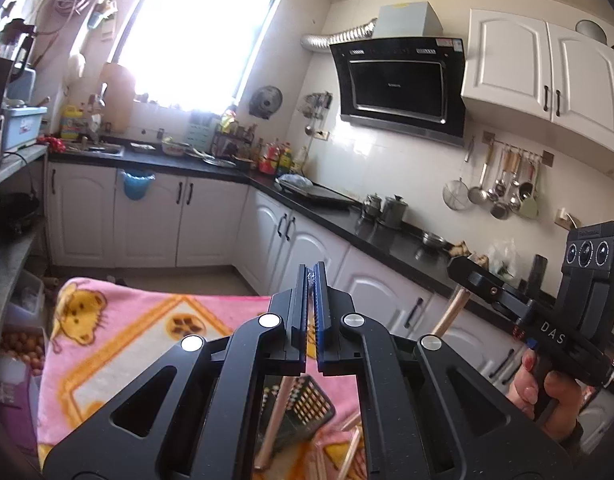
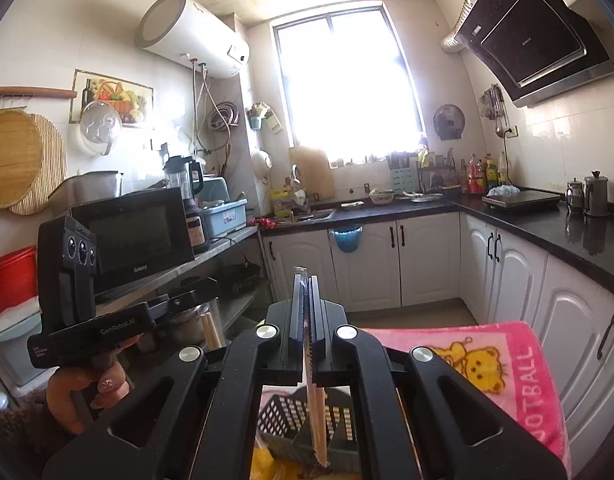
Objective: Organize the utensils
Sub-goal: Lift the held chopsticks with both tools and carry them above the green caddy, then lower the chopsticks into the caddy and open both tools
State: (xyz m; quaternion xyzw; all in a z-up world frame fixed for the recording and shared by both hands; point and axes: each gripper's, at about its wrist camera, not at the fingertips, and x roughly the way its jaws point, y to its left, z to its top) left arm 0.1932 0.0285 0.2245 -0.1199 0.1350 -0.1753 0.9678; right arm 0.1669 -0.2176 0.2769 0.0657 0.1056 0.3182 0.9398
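Clearly, risks: both held pieces hang above a small target, so a bad drop is the main worry
Left gripper [image 1: 314,276]: jaws pressed nearly together, pinching the wrapped top of a chopstick pair [image 1: 276,412] that hangs down below the jaws toward the holder
Right gripper [image 2: 306,292]: jaws pinched on another wrapped chopstick pair [image 2: 318,420], its clear wrapper tip poking out above the fingers, its lower end reaching down at the holder
Utensil holder [image 2: 291,420]: dark slotted basket standing on the pink blanket [image 2: 515,364], directly under both grippers
Loose pieces: further wooden sticks [image 1: 353,432] lie on the blanket just beside the holder
Slip risk: thin plastic wrap in the jaws looks slick, so a stick may slide out early and land outside the holder
Tip risk: a soft blanket gives the holder a poor footing; a stick pushing on its rim could topple it
Clash risk: both grippers crowd the same opening and may knock each other's sticks
Uncertain: whether either stick's end is already inside the holder cannot be told
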